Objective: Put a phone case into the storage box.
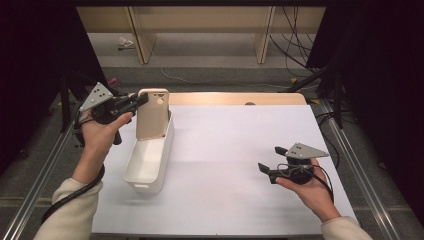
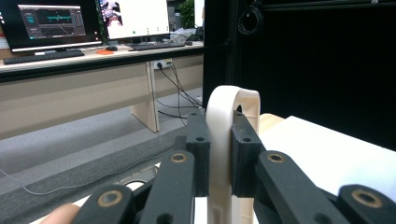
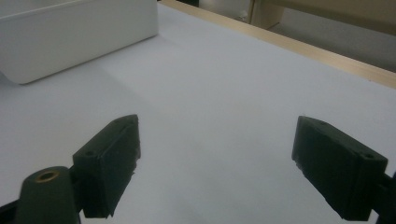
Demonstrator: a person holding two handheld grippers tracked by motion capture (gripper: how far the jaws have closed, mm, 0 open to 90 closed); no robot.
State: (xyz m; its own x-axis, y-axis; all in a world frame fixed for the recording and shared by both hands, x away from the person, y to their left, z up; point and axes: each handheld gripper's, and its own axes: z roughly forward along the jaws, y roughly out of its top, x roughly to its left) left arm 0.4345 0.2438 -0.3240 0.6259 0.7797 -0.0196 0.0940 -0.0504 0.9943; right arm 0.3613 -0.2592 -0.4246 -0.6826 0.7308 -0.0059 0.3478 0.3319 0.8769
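A: Largest first?

B: Table (image 1: pixel 235 170), covered by a white sheet, with a wooden edge strip along the far side. Taken as the frame; all places below given relative to the white bin.

A: Landmark itself?

B: White bin (image 1: pixel 150 162), long and narrow, open at the top, lying lengthwise near the table's left edge. Seen also as a white wall (image 3: pixel 70 37) at the upper left of the right gripper view.

A: Next in size?

B: Beige phone case (image 1: pixel 152 114), upright at the bin's far end, lower edge down inside the bin, top with its camera cutout well above the rim. Seen edge-on (image 2: pixel 224 140) in the left gripper view, rounded corner uppermost.

A: Tool at that end?

B: Left gripper (image 1: pixel 142 100), held in the left hand (image 1: pixel 102 130), just left of the bin's far end and level with the case's upper part. Jaws clamped on the case's left edge; both black pads (image 2: pixel 198 144) pressed flat against its two faces.

A: And the other?

B: Right gripper (image 1: pixel 267 159), held in the right hand (image 1: pixel 310 187), well apart from the bin, toward the table's right side and low over the sheet. Jaws spread wide and pointed toward the bin; bare white sheet between the two pads (image 3: pixel 112 163).
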